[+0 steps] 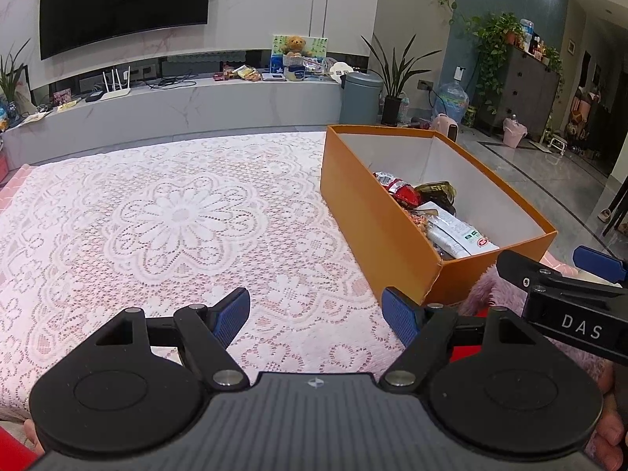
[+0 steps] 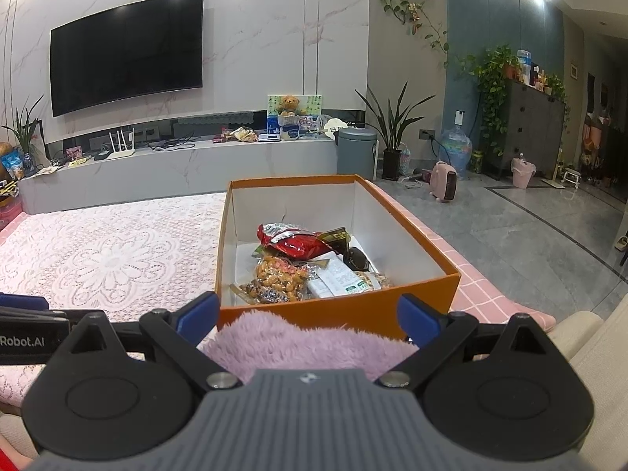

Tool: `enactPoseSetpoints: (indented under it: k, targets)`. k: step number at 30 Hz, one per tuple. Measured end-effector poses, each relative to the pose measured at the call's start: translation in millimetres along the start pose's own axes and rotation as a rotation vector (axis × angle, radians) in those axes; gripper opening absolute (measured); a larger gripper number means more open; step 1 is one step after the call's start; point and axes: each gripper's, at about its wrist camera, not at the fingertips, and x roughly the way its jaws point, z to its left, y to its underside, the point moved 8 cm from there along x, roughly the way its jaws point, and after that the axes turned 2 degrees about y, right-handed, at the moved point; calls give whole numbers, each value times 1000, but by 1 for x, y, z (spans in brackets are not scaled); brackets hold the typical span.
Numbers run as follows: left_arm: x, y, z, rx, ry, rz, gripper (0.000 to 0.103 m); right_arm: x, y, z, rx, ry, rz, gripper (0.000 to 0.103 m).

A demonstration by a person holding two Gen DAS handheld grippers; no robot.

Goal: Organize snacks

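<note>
You are holding the left gripper (image 1: 316,314) low over the lace tablecloth (image 1: 157,216), jaws spread wide and gripping nothing. Your right gripper (image 2: 308,316) is hovering just short of the orange box (image 2: 337,310), likewise wide open and empty, with a fuzzy lilac sleeve (image 2: 290,337) showing between its fingers. The snacks (image 2: 310,263) are lying piled inside the box; a dark item among them is possibly sunglasses.
</note>
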Motion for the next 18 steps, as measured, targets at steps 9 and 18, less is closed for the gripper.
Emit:
enactPoseSetpoints:
  k: [9,18]
  targets:
    - [-1,0,2,3,-8,7,90,0,0,0,0,0,0,95]
    - [-2,1,0,15,-15,9,90,0,0,0,0,0,0,95]
